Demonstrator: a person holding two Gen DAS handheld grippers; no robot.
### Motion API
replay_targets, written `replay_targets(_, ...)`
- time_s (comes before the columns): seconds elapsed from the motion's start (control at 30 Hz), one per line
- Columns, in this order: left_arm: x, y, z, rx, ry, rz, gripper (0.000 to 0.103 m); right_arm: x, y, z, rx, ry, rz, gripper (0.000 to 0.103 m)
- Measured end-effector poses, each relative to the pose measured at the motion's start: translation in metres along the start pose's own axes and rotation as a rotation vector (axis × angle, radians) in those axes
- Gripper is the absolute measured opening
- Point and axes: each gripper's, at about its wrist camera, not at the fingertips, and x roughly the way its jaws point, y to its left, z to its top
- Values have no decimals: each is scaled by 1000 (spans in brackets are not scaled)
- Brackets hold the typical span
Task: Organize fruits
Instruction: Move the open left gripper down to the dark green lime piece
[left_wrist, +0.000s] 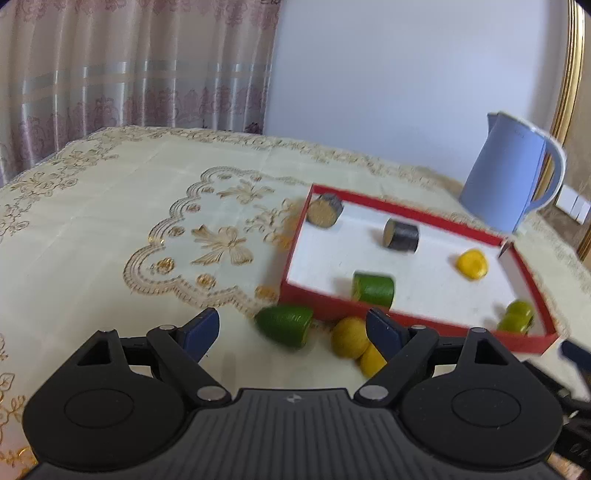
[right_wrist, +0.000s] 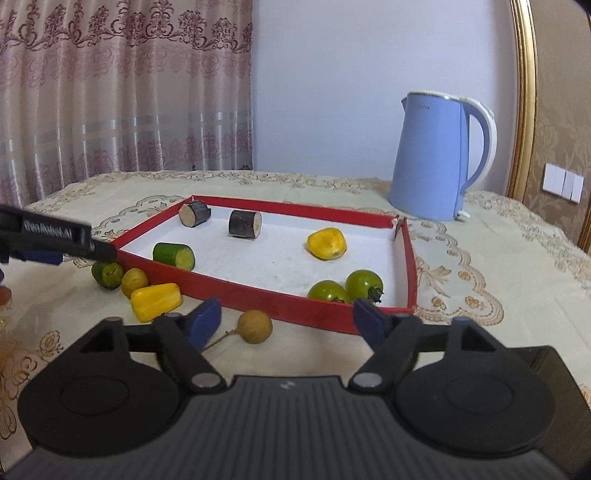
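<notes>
Tablecloth (right_wrist: 480, 266) — both hand-held grippers angled down, agape

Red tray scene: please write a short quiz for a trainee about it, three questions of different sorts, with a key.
1. True or false: both green tomatoes lie inside the red tray.
2. How many dark cylinders are in the tray? A) one B) two C) three
3. Fill in: the right gripper is ___ and holds nothing.

Key:
1. True.
2. B: one near the far corner, the other beside it.
3. Open; the left gripper is open too.
</notes>
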Motion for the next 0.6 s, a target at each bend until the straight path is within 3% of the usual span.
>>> replay_targets(0.1, -1, -4, -6, 72, -30, 74, 87, -4, 3, -1, -20, -14, -5, 85)
replay_targets(0.27, -4, -7, -7, 164, -54, 84, 87, -4, 4, -2, -19, -10, -1, 87)
replay_targets(0.6, 13, -5, -5, 199, -20, 159, 87, -5, 5, -5, -22, -7, 4, 89)
